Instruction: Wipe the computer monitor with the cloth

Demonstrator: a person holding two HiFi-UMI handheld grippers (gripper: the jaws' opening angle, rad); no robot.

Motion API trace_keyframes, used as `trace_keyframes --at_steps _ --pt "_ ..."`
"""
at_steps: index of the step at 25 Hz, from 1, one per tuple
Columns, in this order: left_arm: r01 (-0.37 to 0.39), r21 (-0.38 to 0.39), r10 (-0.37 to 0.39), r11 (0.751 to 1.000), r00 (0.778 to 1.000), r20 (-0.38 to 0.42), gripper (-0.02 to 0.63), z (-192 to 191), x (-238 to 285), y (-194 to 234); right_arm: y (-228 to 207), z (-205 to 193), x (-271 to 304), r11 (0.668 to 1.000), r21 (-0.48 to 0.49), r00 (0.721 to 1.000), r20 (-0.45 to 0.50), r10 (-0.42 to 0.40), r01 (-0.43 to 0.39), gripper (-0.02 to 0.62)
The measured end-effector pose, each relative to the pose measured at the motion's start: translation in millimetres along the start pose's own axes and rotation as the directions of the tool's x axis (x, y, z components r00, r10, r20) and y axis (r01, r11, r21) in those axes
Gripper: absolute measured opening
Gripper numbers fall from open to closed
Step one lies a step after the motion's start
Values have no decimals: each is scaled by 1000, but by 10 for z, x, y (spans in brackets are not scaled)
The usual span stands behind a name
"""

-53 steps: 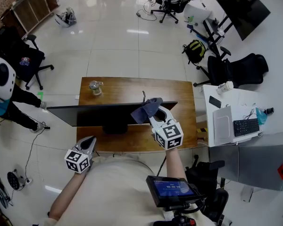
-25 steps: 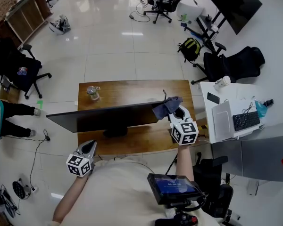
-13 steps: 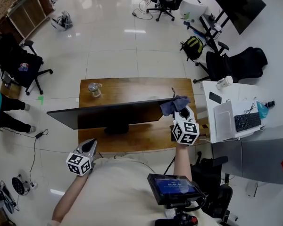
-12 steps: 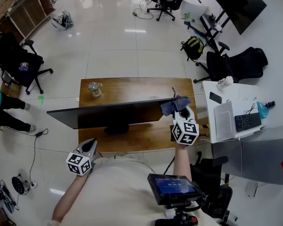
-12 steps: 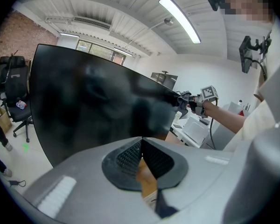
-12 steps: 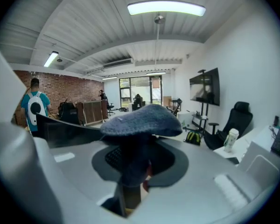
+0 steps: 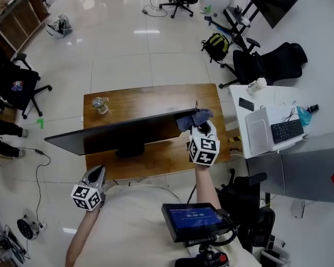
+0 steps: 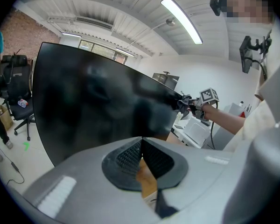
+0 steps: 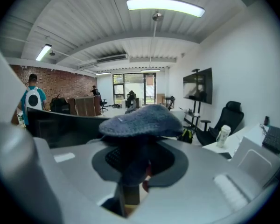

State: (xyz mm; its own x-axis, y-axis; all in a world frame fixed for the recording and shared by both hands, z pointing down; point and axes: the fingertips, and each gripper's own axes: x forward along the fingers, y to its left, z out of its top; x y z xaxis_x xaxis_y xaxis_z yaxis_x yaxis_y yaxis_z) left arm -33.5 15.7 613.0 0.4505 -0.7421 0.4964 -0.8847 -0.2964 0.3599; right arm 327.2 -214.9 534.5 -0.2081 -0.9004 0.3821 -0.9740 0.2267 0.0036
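Wooden desk (image 7: 150, 96) on a glossy tiled floor (image 7: 128, 49), office chairs (image 7: 270, 65) around. The right gripper (image 7: 199, 127) is clamped on the blue cloth (image 7: 192, 118) at the monitor's (image 7: 117, 132) top right corner, having travelled there from mid-screen. The left gripper (image 7: 96, 171) hangs near, jaws together.

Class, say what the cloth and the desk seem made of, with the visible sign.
The cloth: likely soft fleecy or knitted fabric, matte blue-grey; nubbly, drooping surface. The desk: probably wood or veneer, brown, streaky grain, slight sheen.
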Motion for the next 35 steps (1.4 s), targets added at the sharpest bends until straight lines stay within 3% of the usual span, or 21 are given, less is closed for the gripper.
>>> trace_keyframes --at_steps 6,14,35 --pt "8 4 -8 1000 1000 0 0 16 39 -5 4 -238 73 999 -40 998 -55 10 -12 84" --pt "19 17 -19 1000 1000 -14 0 12 46 -21 36 -549 137 999 33 994 -97 47 -44 85" --pt "6 13 -6 1000 1000 -19 0 -65 -73 -16 51 -1254 335 999 43 970 -240 42 -33 85"
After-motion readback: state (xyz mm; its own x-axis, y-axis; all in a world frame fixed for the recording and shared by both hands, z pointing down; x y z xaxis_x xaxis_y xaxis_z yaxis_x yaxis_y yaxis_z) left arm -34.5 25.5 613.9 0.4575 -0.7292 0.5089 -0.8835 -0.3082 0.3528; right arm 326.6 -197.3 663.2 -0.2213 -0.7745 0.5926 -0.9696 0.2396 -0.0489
